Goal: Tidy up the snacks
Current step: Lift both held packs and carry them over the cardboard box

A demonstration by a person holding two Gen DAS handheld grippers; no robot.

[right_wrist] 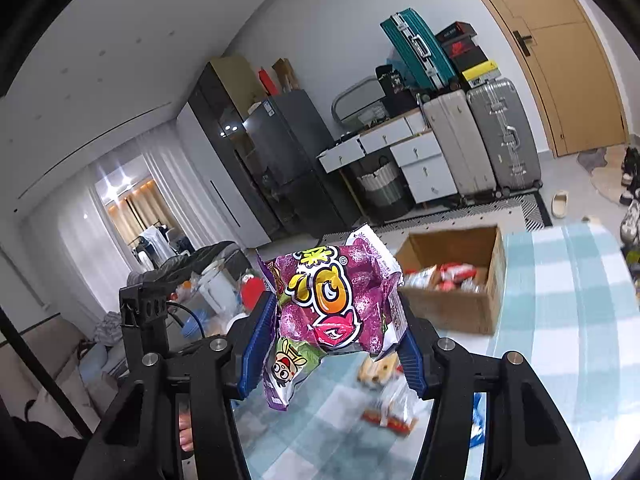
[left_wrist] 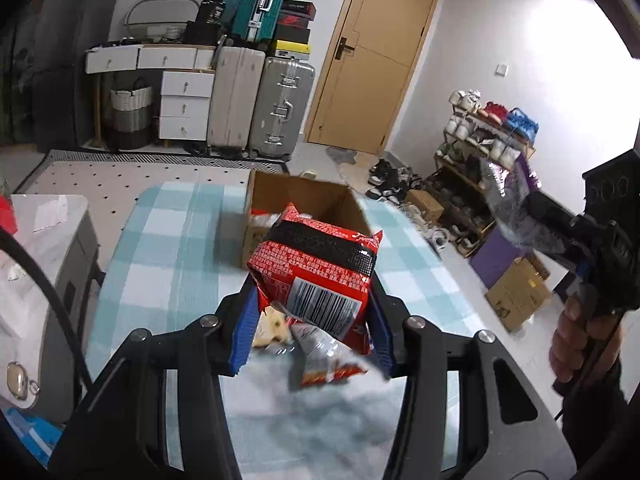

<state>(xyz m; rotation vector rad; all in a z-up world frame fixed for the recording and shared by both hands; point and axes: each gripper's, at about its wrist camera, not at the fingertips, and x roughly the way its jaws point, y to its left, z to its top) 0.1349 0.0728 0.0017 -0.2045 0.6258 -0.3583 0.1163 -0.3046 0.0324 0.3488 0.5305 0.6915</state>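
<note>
My left gripper (left_wrist: 312, 304) is clamped on a red snack packet (left_wrist: 316, 268), barcode side facing me, held up above the blue checked tablecloth (left_wrist: 168, 240). My right gripper (right_wrist: 332, 320) is clamped on a purple snack packet (right_wrist: 332, 304), also held up off the table. The open cardboard box (right_wrist: 452, 308) sits on the cloth just ahead of both, already with packets inside. A few loose snacks (right_wrist: 384, 400) lie blurred on the cloth below the grippers
</note>
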